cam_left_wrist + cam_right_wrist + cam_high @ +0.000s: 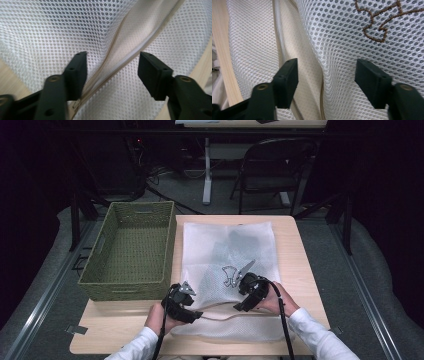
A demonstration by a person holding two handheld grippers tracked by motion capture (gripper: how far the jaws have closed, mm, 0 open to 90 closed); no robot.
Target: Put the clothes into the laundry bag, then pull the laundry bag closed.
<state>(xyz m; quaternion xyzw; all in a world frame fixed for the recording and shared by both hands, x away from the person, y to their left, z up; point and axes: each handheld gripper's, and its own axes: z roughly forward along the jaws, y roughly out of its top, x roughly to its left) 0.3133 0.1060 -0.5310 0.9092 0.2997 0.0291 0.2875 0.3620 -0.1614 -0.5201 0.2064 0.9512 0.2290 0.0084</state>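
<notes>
A white mesh bag [227,250] lies flat on the wooden table [300,270], with a brown embroidered outline [231,276] on it and something dark showing faintly inside. Its beige zipper [220,312] runs along the near edge. My left gripper [195,312] is at the zipper's left end and my right gripper [241,307] at its right end. In the left gripper view the left gripper [112,72] is open, its jaws straddling the zipper [120,57] without touching it. In the right gripper view the right gripper [326,82] is open over the mesh [352,50] and the zipper tape [297,37], with the embroidery [377,27] beyond.
An empty green woven basket [130,285] stands on the table's left side, close beside the bag. A folding chair [270,170] and a table leg [206,175] are on the floor beyond the far edge. Bare wood shows to the right of the bag.
</notes>
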